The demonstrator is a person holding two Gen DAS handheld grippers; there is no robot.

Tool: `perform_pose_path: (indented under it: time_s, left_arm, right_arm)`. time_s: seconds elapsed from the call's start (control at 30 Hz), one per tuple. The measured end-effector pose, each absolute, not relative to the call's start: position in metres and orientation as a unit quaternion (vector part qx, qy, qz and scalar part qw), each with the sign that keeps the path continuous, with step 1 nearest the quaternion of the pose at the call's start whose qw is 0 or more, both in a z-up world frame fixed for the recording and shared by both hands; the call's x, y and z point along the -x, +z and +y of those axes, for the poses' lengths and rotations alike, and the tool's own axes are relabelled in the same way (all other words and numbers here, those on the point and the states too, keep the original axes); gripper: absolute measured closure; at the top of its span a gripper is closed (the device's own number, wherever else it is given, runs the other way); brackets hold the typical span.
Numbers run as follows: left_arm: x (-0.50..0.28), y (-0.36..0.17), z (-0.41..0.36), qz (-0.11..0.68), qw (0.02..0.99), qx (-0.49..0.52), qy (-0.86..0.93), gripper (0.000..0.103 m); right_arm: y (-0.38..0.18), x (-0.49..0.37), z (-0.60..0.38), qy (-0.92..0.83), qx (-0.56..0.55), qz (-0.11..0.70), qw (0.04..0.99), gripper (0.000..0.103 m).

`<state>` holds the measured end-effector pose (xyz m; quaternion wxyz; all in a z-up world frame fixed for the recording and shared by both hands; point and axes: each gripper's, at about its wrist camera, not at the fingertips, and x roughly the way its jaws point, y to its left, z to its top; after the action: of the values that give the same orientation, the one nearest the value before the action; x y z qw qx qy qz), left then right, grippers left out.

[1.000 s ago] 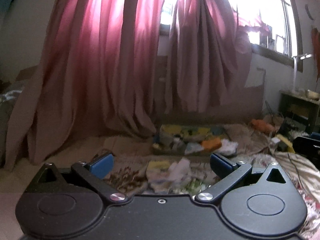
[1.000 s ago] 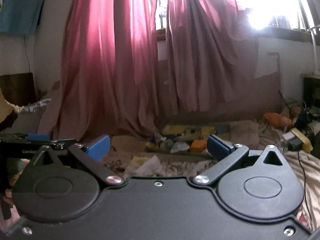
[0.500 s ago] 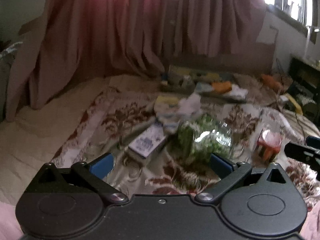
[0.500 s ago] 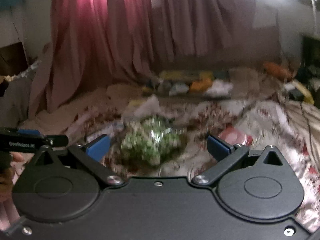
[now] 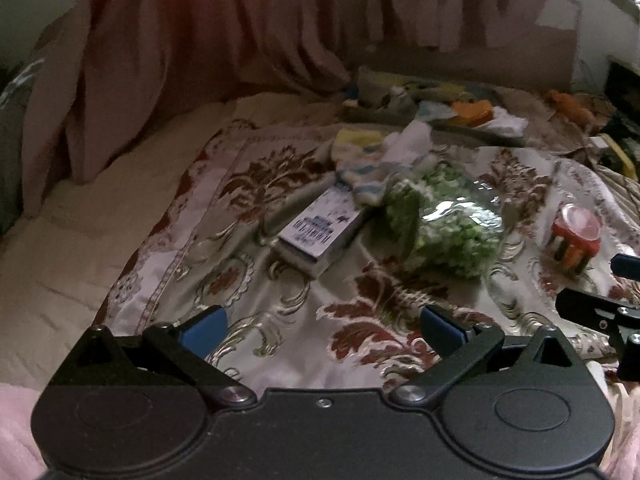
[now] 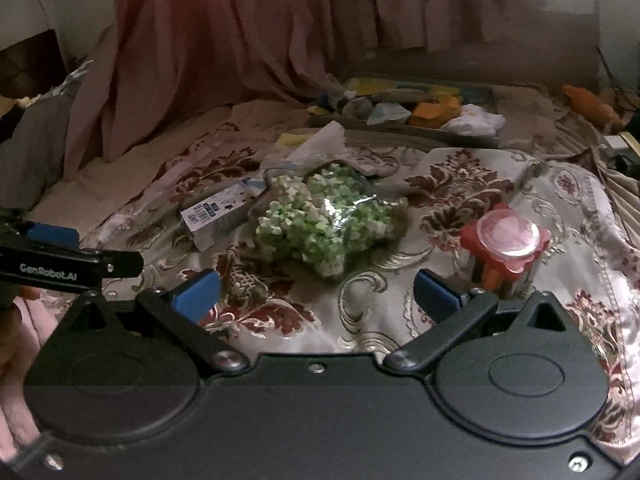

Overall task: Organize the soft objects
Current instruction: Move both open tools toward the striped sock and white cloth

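Left gripper [image 5: 322, 330] jaws spread and empty, right gripper [image 6: 316, 290] likewise, clear bag of green pieces [image 6: 320, 220] centre frame, white printed carton [image 6: 218, 214] touching its left, print unreadable, "GenRobot.AI" on the left gripper's arm at left edge.

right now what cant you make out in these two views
- Print on the white box: blurred, both views.
- Contents of the red-lidded jar: right view, partly behind the right gripper finger.
- Items in the far tray: small, dim.
- Cloth pile: left view, blurred.
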<state>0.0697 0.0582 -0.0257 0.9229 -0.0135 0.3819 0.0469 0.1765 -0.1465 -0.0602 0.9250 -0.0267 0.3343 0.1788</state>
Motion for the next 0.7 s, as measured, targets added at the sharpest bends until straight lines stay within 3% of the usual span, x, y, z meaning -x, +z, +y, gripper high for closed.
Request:
perform_pose_path:
  time_s: [0.7]
  left_arm:
    - [-0.096,-0.035,0.104,0.404,0.898,0.121,0.122,0.001]
  right_arm:
    - [-0.046,-0.216,-0.114,0.219,0.013,0.294,0.93,0.0]
